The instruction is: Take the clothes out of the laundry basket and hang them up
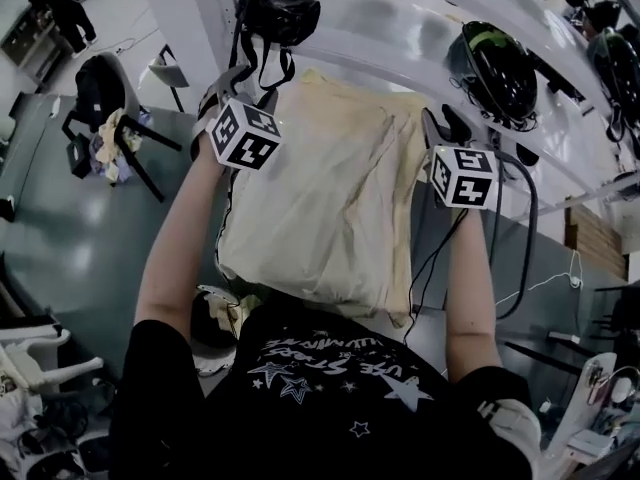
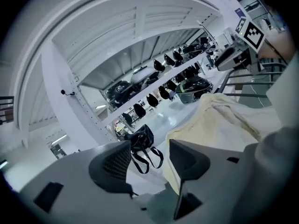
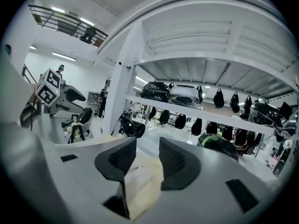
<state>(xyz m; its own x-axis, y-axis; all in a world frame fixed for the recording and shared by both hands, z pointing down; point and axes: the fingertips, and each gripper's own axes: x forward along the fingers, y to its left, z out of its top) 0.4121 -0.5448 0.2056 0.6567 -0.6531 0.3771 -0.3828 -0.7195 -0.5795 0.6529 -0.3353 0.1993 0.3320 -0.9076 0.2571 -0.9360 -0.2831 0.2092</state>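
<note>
The left claw point(image 2: 149, 149) stands parted with nothing between its pads. The cream garment point(image 1: 320, 198) lies just beside its right jaw, below the white rack point(image 1: 400, 23). The garment spreads wide between the 2 claws, its top edge near the rack and its lower edge hanging toward the person. The right claw point(image 3: 147, 146), also below the rack, is parted too, with 1 fold of the garment lying low between its jaws, not visibly pinched. The cloth looks light, soft and limp, so it would likely sag or slip from a loose hold. Best pinched at its 2 top corners, deep in the pads.
</note>
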